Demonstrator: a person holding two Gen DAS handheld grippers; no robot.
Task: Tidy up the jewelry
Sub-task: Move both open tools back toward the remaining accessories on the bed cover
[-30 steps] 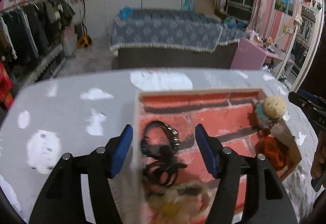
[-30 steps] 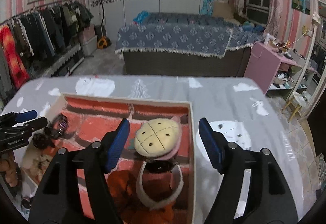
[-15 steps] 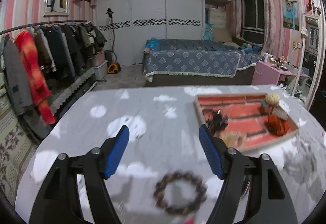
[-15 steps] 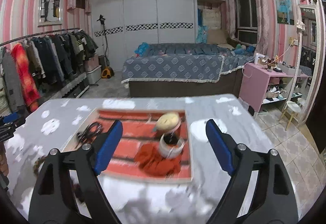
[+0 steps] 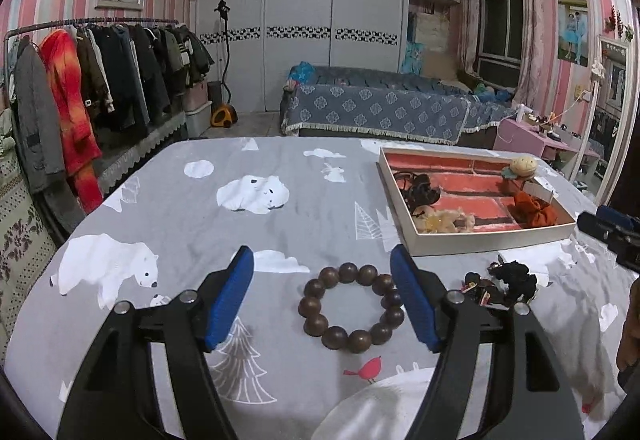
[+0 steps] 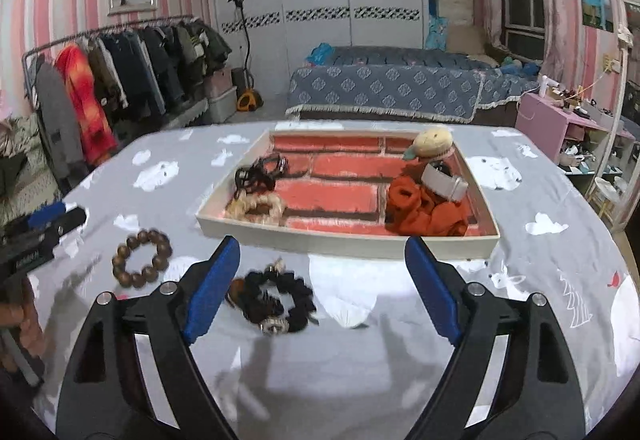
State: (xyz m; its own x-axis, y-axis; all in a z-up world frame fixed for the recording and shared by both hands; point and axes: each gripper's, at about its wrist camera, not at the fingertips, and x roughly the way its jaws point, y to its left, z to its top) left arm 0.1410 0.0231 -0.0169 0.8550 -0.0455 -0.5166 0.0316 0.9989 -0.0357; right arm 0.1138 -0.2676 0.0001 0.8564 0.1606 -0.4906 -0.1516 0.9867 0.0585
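A: What is the biggest thing here?

B: The bench (image 5: 192,207), covered with a grey cloth with polar bears. On its far right part stands the tray (image 6: 344,236), a shallow white box with a red brick floor. Inside it lie an orange scrunchie (image 6: 424,207), a white band (image 6: 444,183), a round yellow plush piece (image 6: 434,141), a pale fluffy tie (image 6: 256,205) and some black hair ties (image 6: 260,171).

A: And what is not yet put in the tray?

B: Two things lie on the cloth, in front of the tray. The wooden bead bracelet (image 5: 352,306) lies flat between the fingers of the left gripper (image 5: 322,300), which are wide apart and hold nothing. The black beaded bracelet (image 6: 276,300) lies just beside the left finger of the right gripper (image 6: 320,290), also wide apart and empty.

A: How will the wooden one handle?

B: I think the beads are hard, smooth and rather light, on an elastic string, so the ring can bend and roll. I would close on one side of the ring, across two or three beads, not around the whole circle.

A: Does something stand in the way?

B: The near wall of the tray must be cleared. The black bracelet is close to the wooden one, and the two grippers are near each other.
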